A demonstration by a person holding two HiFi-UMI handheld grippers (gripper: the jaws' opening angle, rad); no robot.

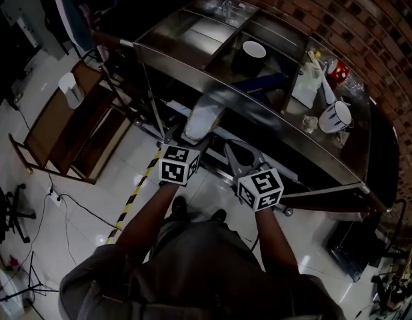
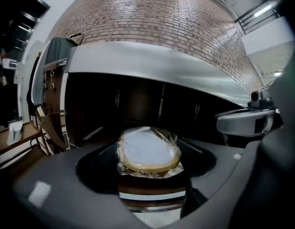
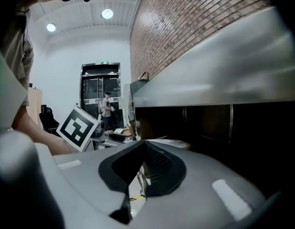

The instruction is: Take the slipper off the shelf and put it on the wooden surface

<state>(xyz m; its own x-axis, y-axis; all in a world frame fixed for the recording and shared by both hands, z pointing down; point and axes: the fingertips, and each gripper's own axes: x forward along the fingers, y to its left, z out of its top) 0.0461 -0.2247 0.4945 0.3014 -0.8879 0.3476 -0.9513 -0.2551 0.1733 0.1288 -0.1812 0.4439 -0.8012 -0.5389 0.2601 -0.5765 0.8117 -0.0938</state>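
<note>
The slipper [image 1: 205, 117], pale-soled with a tan edge and wrapped in clear plastic, sticks out ahead of my left gripper [image 1: 187, 139], which is shut on its near end. In the left gripper view the slipper [image 2: 148, 149] sits between the two jaws of the left gripper [image 2: 148, 165], level with the dark lower bay of the steel shelf unit [image 1: 259, 105]. My right gripper [image 1: 241, 157] hangs beside it to the right, shut and holding nothing; its pads meet at the tips in the right gripper view [image 3: 143, 147]. The wooden rack [image 1: 73, 129] stands on the floor to the left.
The shelf's top holds a dark bowl with a white plate [image 1: 253, 51], a white jug [image 1: 336, 115] and bottles. A brick wall [image 1: 366, 25] runs behind. Yellow-black tape [image 1: 136, 192] and cables lie on the tiled floor. A person stands by a far doorway [image 3: 106, 104].
</note>
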